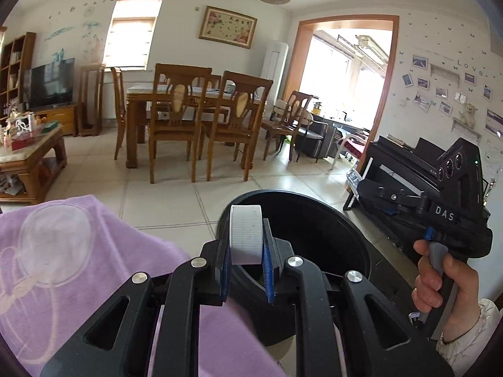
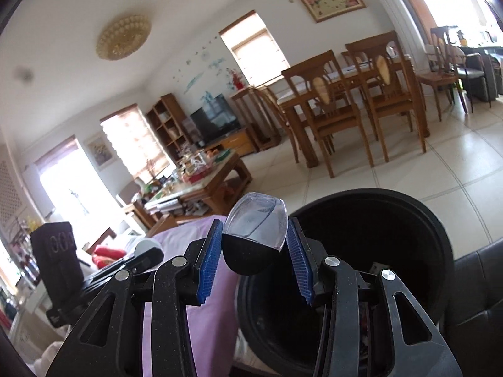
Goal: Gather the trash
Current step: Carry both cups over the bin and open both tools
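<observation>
My left gripper is shut on a white ribbed cap and holds it over the near rim of a black trash bin. My right gripper is shut on a clear plastic cup and holds it at the left rim of the same bin. The right gripper and the hand on it also show in the left wrist view, to the right of the bin. The left gripper shows at the far left of the right wrist view.
A purple cloth covers the surface left of the bin. A dining table with wooden chairs stands across the tiled floor. A cluttered coffee table is at left. A black piano stands at right.
</observation>
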### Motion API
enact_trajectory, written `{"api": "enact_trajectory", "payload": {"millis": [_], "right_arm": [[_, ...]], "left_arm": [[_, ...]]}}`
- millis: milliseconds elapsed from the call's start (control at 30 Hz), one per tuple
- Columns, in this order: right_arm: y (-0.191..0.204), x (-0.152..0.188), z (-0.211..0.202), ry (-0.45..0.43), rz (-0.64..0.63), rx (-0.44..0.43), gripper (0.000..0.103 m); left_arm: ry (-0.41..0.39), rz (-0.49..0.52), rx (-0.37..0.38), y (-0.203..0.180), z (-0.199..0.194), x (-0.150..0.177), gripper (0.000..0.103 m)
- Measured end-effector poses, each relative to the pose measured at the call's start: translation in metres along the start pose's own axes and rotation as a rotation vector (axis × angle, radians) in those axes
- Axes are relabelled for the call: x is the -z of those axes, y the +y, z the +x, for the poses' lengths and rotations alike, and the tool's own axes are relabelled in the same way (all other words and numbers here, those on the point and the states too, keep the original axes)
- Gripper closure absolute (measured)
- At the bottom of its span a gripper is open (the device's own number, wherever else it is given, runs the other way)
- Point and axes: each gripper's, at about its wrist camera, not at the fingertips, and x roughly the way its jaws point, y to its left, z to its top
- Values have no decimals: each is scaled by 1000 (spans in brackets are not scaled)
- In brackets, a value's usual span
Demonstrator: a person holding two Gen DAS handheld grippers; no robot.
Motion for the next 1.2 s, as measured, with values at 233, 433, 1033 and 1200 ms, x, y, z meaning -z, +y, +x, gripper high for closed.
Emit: {"api": "enact_trajectory", "payload": {"millis": [233, 433, 1033, 1200], "right_arm": [[-60, 7, 5, 6, 118, 0, 61], [-85, 9, 18, 6, 162, 7, 61], [-92, 19, 53, 20, 199, 52, 60], [-95, 17, 58, 26, 222, 30, 60]], "left_arm": [[92, 38, 47, -54, 72, 12, 86], [150, 72, 43, -73, 105, 22, 86], [124, 147, 29, -85, 102, 24, 85], [123, 140, 20, -82, 100, 23, 84]]}}
